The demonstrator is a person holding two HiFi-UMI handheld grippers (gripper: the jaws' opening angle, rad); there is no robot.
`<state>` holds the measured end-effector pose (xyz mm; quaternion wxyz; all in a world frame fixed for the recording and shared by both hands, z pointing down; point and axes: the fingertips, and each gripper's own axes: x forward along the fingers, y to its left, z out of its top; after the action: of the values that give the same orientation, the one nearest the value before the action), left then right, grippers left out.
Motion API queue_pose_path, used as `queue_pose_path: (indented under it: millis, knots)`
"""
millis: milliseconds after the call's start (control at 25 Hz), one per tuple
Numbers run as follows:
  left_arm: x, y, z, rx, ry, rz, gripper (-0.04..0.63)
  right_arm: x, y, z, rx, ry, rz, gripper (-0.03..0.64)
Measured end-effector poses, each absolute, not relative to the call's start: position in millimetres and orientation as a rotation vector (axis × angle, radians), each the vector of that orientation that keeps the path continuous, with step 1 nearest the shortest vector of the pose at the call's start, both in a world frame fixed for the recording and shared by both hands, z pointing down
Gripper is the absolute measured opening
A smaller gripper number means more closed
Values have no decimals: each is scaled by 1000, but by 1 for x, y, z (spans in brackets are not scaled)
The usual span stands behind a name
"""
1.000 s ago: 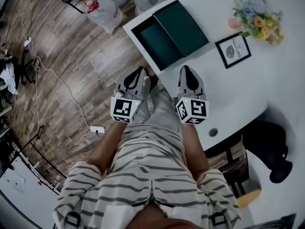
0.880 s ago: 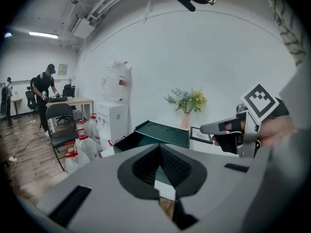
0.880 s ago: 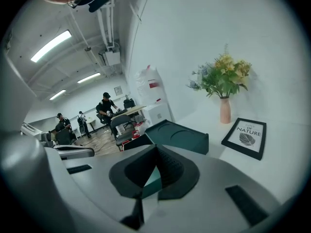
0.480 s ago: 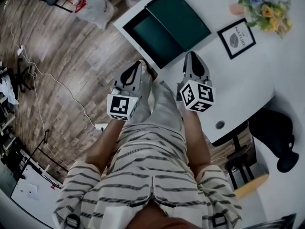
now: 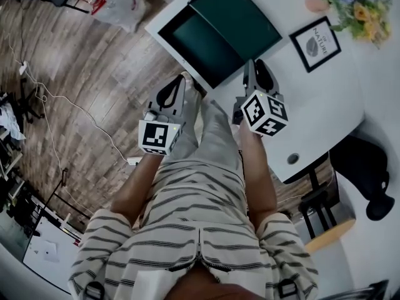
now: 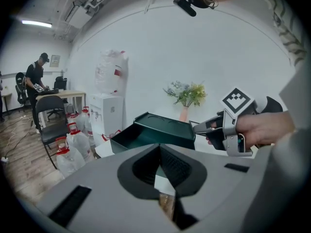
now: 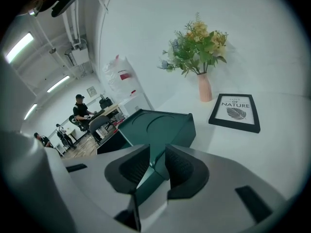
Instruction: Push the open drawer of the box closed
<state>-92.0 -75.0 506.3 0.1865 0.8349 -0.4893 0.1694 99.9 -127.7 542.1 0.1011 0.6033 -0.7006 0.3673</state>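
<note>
Plainly, nothing of the task is done yet: the drawer (image 5: 199,42) stands pulled far out of the dark green box (image 5: 240,19), its dark inside showing, on the box's side toward the rim of the white bench (image 5: 325,105). All the pushing is left (I judge the approach to be the step in hand).

The left tongs (image 5: 182,80) hang off the bench, near the box's drawer side and not touching it, clenched with nothing between the pads. The right tongs (image 5: 255,67) hover over the bench just beside the box's near edge. Their jaws are opening, and only the box's corner shows through the gap ahead, with no pad pressing on it.

Counted: one box, one drawer and two tongs. One framed picture (image 5: 320,44) and one vase of flowers (image 5: 353,8) both stand on the side of the box away from the drawer, apart from it.
</note>
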Motion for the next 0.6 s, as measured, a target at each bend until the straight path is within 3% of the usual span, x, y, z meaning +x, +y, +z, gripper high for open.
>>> queue_pose_path:
  millis: [600]
  knots:
    - [-104, -81, 516, 2305, -1397, 430, 3, 108, -142, 562, 1724, -1982, 1468, 129]
